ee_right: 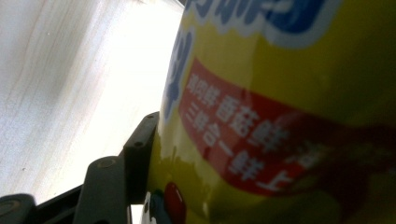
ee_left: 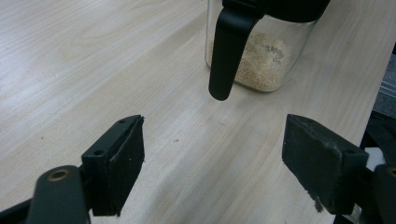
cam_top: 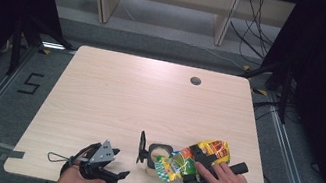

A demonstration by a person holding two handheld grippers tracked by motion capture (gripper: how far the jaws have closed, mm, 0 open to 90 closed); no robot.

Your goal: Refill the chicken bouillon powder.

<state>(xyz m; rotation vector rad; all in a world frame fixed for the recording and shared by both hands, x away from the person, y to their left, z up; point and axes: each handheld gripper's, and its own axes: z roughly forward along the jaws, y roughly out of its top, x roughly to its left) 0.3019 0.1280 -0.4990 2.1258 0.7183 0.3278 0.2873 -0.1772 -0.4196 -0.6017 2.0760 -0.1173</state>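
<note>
Since the yellow bag [cam_top: 200,159] is tipped mouth-down over the open glass jar [cam_top: 158,155] near the desk's front edge, right gripper [cam_top: 199,165] pinches it – probably pouring – while left gripper [cam_top: 122,173] waits, jaws spread, nearby.

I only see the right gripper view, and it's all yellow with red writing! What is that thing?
Observer: It's a yellow bag. The right gripper holds it tilted above the table.
Operator: Is something under the bag?
Observer: Yes, the bag's lower end reaches a glass jar.
Operator: Is the jar empty?
Observer: No, the left gripper view shows pale grains in its bottom.
Operator: What's my other gripper doing?
Observer: The left gripper rests near the table's front edge, fingers open, pointing at the jar.
</note>
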